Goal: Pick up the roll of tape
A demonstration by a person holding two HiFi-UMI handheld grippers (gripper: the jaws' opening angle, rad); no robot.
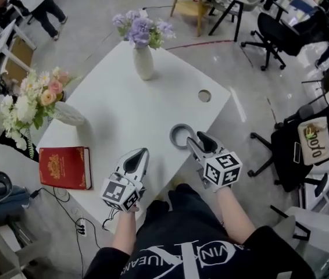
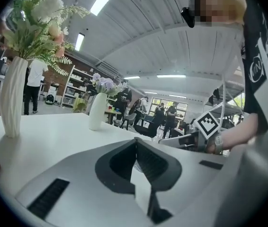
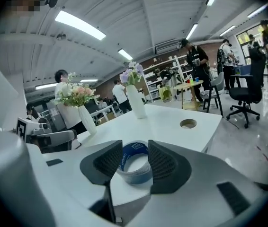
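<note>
The roll of tape [image 1: 181, 136], grey outside and blue inside, lies flat near the front edge of the white table [image 1: 124, 103]. My right gripper [image 1: 197, 137] is at the roll's right side with its tips against the rim. In the right gripper view the tape [image 3: 134, 168] shows in the gap between the spread jaws of the right gripper [image 3: 135, 159], which is open. My left gripper [image 1: 141, 154] rests on the table left of the roll and apart from it. In its own view the left gripper [image 2: 136, 150] is shut on nothing.
A red book [image 1: 65, 167] lies at the table's left front corner. A vase of pink and white flowers [image 1: 65, 113] stands at the left, a vase of purple flowers [image 1: 143, 61] at the far side. A round cable hole [image 1: 204, 96] is beyond the tape. Office chairs [image 1: 304, 150] stand to the right.
</note>
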